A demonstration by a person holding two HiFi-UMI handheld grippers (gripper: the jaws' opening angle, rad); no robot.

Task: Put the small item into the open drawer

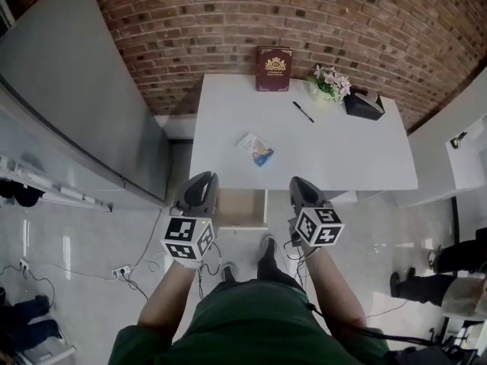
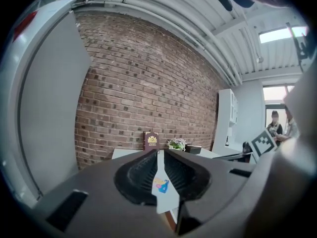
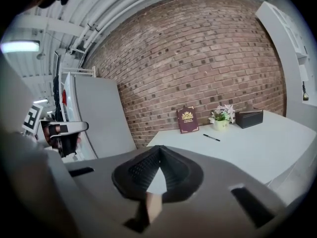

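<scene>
Presently, one small flat packet (image 1: 256,149) lies on the white table (image 1: 365,158), just behind the open drawer (image 1: 242,207); it looks light, thin and probably slick, so you would pinch a corner or edge. Your left gripper (image 1: 204,178) stands a narrow slit apart, empty; your right gripper (image 1: 301,182) is closed on nothing. Only the head view shows the drawer; the left gripper view sights the packet ahead, the right gripper view misses it.

Overhead and jaw-level views, shared table (image 1: 342,150)
</scene>
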